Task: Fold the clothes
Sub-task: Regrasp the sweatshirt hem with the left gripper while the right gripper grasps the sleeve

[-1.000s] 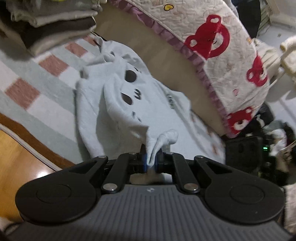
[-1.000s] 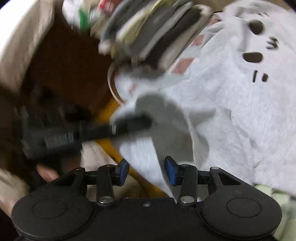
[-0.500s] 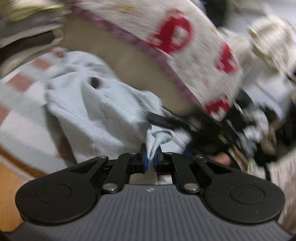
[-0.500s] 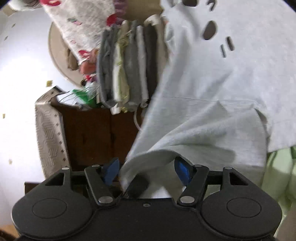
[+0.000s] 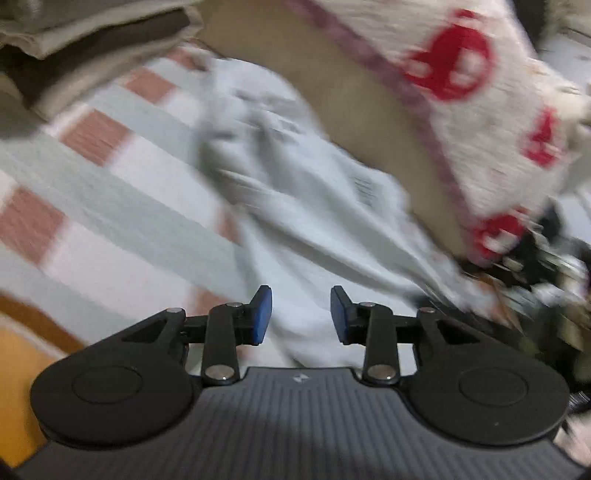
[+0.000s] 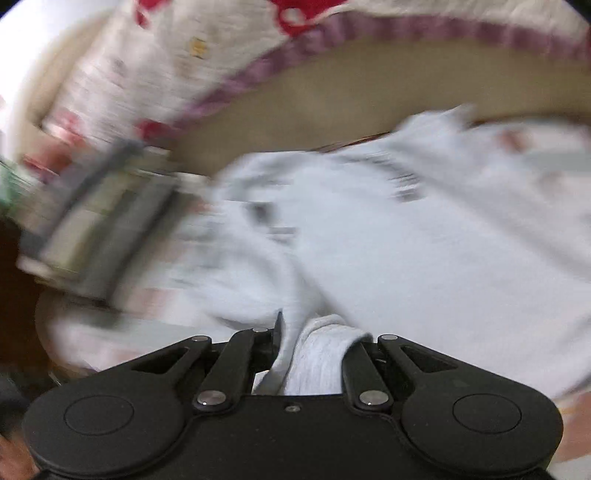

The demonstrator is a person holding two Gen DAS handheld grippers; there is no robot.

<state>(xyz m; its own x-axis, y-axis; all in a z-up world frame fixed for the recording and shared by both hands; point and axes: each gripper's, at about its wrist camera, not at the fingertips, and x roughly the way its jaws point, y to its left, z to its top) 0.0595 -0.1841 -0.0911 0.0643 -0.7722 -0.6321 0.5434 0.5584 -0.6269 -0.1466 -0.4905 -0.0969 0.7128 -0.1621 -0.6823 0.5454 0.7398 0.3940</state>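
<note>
Half a second ago the left gripper (image 5: 301, 314) was pinching a tuft of the sweater; now its blue pads (image 5: 263, 314) stand wide apart with nothing between them, and the cloth has dropped away. In the left wrist view the pale grey sweater (image 5: 314, 192) lies rumpled on the striped bedsheet (image 5: 92, 177), running from the middle of the picture down to just in front of the open fingers. A quilt (image 5: 480, 92) with red bear prints hangs along the upper right, and a stack of folded clothes (image 5: 92, 33) sits at the upper left. The whole picture is smeared by motion.

In the right wrist view the right gripper (image 6: 317, 350) has a bunched fold of the sweater (image 6: 406, 251) filling the gap between its fingers; it seems to be gripping it, though blur makes the pads hard to read. The sweater spreads across the centre and right. The stack of folded clothes (image 6: 103, 229) lies to the left, the quilt (image 6: 166, 62) above.
</note>
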